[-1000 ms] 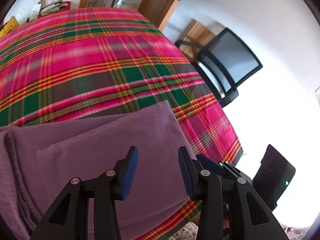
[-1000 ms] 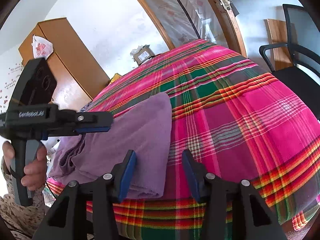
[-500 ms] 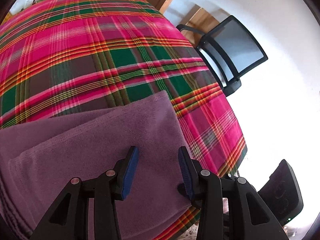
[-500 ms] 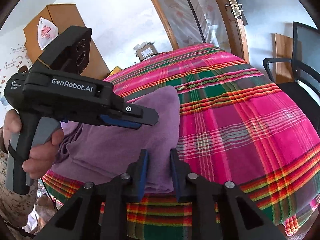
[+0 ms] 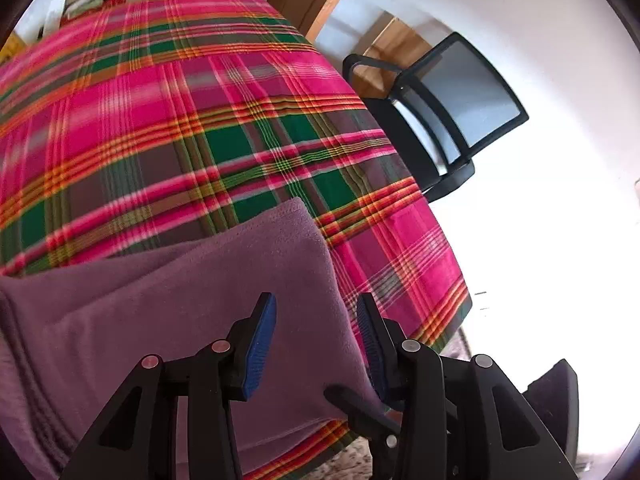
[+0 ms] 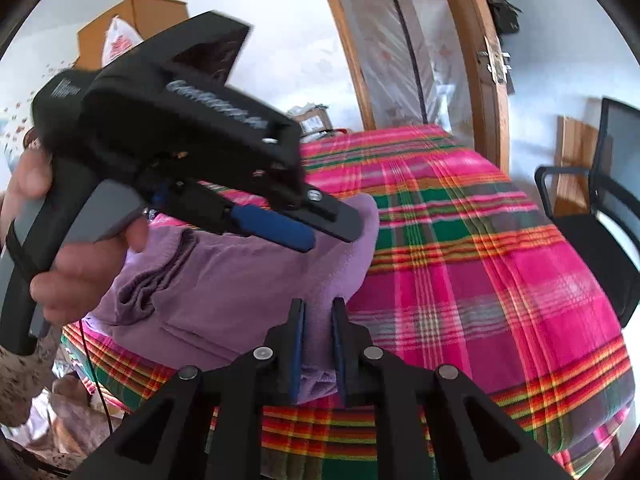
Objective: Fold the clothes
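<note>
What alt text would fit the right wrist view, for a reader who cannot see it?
The right gripper pinches the near corner of a purple garment lying on a pink plaid tablecloth. A hand holds the left gripper above the garment.

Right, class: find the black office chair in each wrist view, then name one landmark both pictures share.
Left wrist view: the black office chair is upper right, beyond the table's far corner.
Right wrist view: the chair is at the right edge, partly cut off.
Shared landmark: the folded purple garment on the plaid tablecloth.
</note>
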The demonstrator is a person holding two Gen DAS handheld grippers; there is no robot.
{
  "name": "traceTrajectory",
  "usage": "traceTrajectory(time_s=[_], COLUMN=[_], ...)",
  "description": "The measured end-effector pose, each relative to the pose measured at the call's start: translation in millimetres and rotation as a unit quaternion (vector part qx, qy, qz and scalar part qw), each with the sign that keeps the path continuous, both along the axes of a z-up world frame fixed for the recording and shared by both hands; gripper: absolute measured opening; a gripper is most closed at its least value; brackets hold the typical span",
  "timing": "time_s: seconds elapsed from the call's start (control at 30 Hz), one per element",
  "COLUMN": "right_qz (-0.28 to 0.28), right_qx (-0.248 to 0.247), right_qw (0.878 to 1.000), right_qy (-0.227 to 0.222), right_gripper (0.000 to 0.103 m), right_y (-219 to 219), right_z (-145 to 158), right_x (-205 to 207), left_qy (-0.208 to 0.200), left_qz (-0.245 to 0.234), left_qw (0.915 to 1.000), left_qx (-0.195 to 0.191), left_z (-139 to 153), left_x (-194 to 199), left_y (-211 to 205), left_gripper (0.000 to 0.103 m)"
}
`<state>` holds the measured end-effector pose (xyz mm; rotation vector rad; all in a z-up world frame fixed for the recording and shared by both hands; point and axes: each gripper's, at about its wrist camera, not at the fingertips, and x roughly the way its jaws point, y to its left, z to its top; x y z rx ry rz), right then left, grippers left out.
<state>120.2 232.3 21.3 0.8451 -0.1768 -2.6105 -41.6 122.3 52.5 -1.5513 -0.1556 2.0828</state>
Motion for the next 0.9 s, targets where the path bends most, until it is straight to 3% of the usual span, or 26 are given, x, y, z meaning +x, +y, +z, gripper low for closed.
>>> traceTrajectory(time_s=[0.33, 0.53, 0.9], right_qz=[0.039, 0.057, 0.091], right_qx=[0.018, 0.026, 0.046], right_qw=[0.998, 0.997, 0.992], right_qy=[0.039, 0.051, 0.070], right_gripper=[0.013, 0.013, 0.012], right_y=[-29, -46, -84], right_z=[20, 28, 43], right_x=[8, 14, 15], left_qy=[-0.005, -0.016, -0.010], left_qz=[0.017, 0.030, 0.047], left_qw=[0.9973, 0.9979, 0.9987], left_qx=[-0.071, -0.056, -0.016], left_z=[9, 11, 24], left_x=[-10, -12, -9], left_y=[-1, -18, -68], left_gripper=[0.043, 0.042, 0.027])
